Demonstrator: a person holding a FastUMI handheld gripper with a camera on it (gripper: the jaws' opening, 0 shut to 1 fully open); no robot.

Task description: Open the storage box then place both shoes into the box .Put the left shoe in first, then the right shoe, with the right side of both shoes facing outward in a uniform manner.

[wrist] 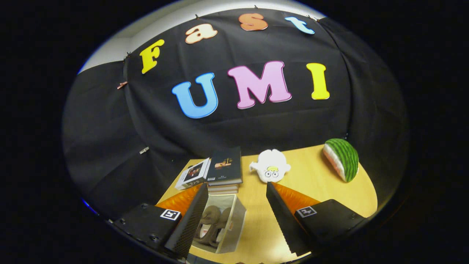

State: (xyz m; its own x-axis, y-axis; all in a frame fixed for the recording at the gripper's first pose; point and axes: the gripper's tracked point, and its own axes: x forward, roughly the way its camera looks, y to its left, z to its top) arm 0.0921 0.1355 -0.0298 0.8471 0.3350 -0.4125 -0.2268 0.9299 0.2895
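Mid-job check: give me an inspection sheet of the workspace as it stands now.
Surface: wooden table, bare between the fingers.
Job's things: open storage box between the fingers, near the left one; two brown shoes inside it, side by side.
Clutter: stack of books just beyond the box, a small white carton leaning beside it; white plush toy ahead; watermelon slice toy far right.
Grippers: gripper open, fingers spread wide, holding nothing.
Cables: nothing seen.
Surroundings: black cloth wall behind the table.
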